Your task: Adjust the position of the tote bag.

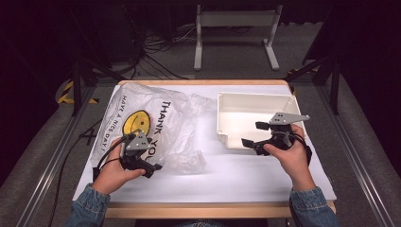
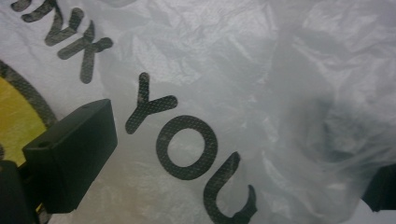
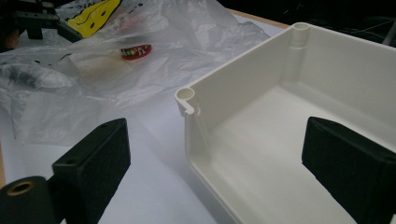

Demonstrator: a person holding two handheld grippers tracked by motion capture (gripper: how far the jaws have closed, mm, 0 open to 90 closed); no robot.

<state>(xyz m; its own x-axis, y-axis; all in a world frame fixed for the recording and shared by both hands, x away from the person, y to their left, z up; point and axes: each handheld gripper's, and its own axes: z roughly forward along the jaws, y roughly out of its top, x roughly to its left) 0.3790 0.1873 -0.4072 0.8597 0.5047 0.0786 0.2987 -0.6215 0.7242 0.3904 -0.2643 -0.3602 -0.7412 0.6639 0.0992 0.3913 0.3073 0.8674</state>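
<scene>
imo with both sets of jaws wide apart, drop the left gripper [image 1: 150, 167] straight onto the plastic bag [image 1: 156, 125] lying on the bench left of the white bin [image 1: 227, 111], and pinch 1 layer only while the right gripper [image 1: 255, 137] waits at the bin.

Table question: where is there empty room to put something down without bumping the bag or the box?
The white bin is bare inside. The near strip of the table, between the two hand-held grippers, is free, and so is the gap between the plastic bag and the bin. The left half is crowded: the crumpled bag covers it, with the left hand-held gripper over its edge.
</scene>
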